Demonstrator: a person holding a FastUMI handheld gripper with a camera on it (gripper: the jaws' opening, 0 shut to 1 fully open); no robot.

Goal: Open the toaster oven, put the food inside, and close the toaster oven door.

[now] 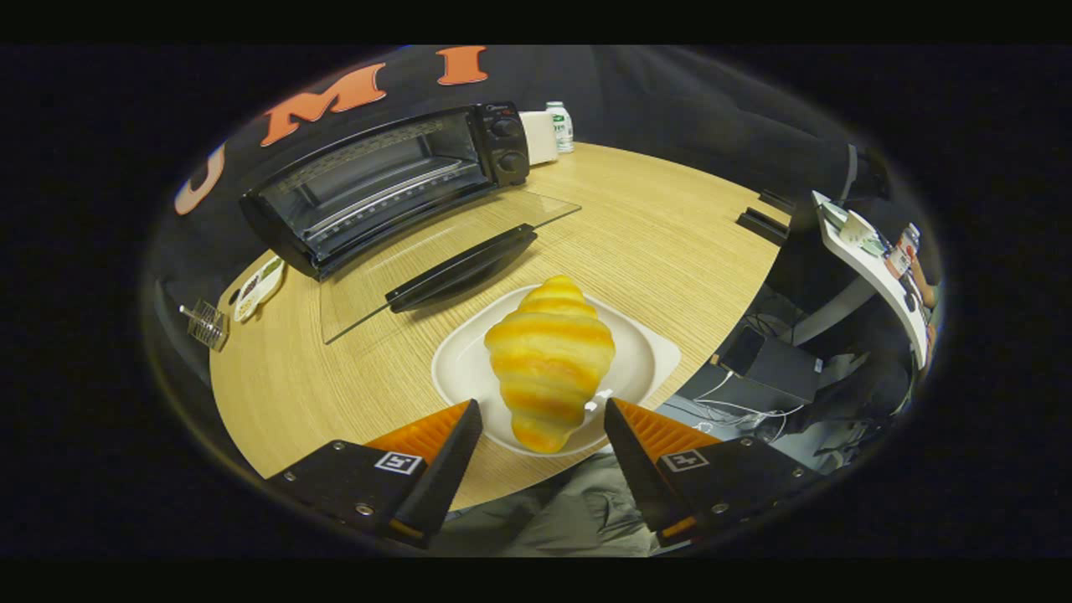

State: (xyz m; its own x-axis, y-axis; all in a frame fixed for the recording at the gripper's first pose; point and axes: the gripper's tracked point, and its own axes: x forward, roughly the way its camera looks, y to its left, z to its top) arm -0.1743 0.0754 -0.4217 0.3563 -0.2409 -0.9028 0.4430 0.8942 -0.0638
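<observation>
The gripper point(543, 412) is held above the near edge of the wooden table point(670, 243), and its two fingers stand wide apart, pressing on nothing. The landmark here is the white plate point(653, 356), which lies on the table just ahead of the fingers. On the plate rests the croissant point(548, 360), golden with paler stripes, its long axis pointing away from the gripper. The near end of the croissant reaches into the gap between the fingertips, but neither finger touches it.

Beyond the plate stands the toaster oven point(377, 188), black, with two knobs on its right side. Its glass door point(444, 260) is open and lies flat over the table, so that the dark handle of the door comes near the far rim of the plate. The inside of the oven shows a wire rack.

To the left of the plate, near the table edge, are a small wire holder point(205, 325) and a little dish point(260, 286). Far behind the plate, beside the oven, stand a white box point(538, 136) and a small bottle point(559, 126).
</observation>
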